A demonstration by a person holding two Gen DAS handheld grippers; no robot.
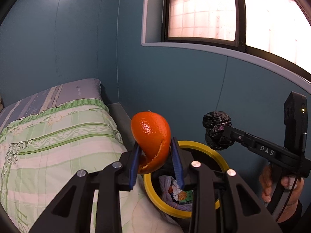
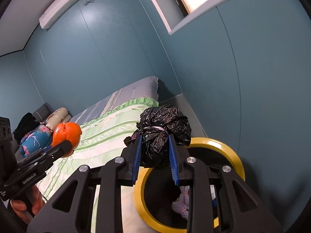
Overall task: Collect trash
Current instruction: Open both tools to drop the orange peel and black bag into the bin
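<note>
Two grippers are loaded, both held over the yellow-rimmed bin [image 1: 202, 145] standing just beside the bed [image 1: 58, 136]. Left gripper [image 1: 156, 161]: blue pads clamped on an orange peel [image 1: 150, 134], above the bin's near-left rim. Right gripper [image 2: 155, 153]: jaws closed on a crumpled black plastic bag [image 2: 163, 134], above the bin mouth. Readable writing: "DAS" on the right gripper's finger, "GenRobot.AI" on the left gripper's body. Bin already contains white netting [image 2: 182, 203] and mixed wrappers [image 1: 182, 195].
</note>
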